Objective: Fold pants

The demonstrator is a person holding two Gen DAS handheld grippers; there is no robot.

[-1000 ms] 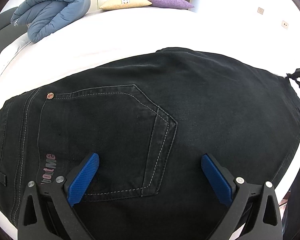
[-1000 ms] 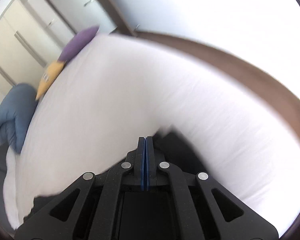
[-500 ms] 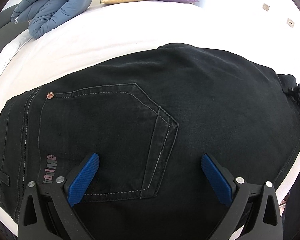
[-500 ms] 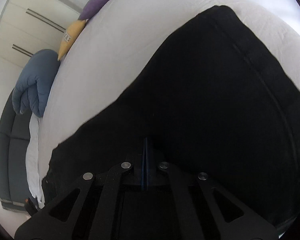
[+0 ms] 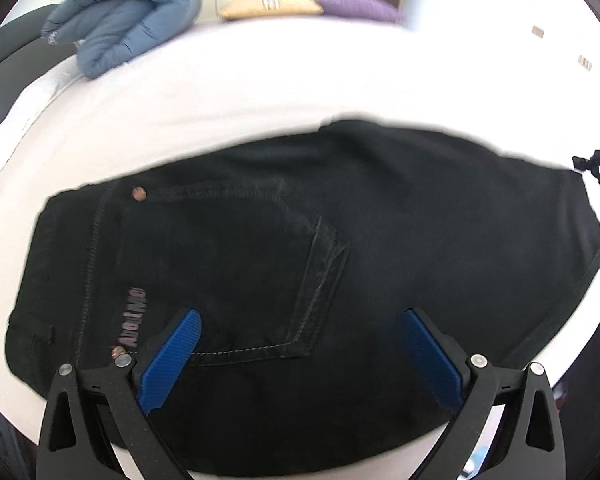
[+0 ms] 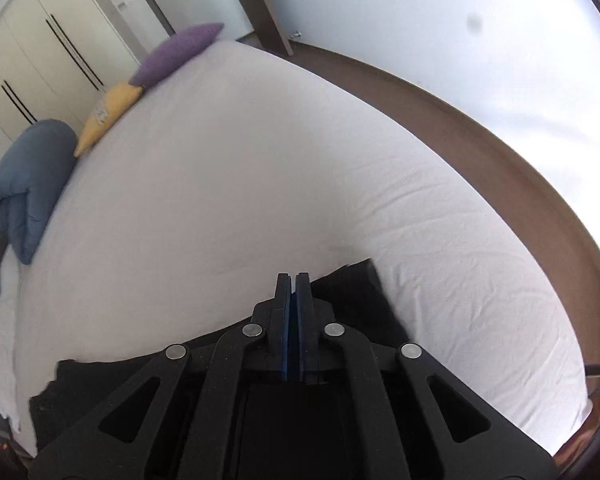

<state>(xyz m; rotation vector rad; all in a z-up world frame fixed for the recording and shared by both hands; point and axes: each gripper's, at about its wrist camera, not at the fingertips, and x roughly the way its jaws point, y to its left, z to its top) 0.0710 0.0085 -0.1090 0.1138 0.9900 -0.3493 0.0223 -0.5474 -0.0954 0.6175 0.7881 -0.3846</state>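
Black jeans (image 5: 380, 240) lie folded on the white bed (image 5: 260, 92), back pocket and waistband label facing up. My left gripper (image 5: 300, 332) hovers above them, open wide, its blue pads (image 5: 172, 356) clear of the cloth with nothing between them. In the right wrist view, my right gripper (image 6: 293, 280) has its pads together, just starting to part, and no cloth shows between the tips. It hangs over the far corner of the jeans (image 6: 352, 284), whose dark edge runs along below it.
A rolled blue duvet (image 5: 128, 28), a yellow pillow (image 5: 268, 4) and a purple pillow (image 5: 356, 6) sit at the head of the bed. White wardrobes (image 6: 40, 60) stand behind. A brown floor strip (image 6: 500, 140) borders the bed's right side.
The left gripper has risen, so the jeans look smaller below it. The right wrist view swung from filling with black cloth to looking across the bed, with only the jeans' corner beneath.
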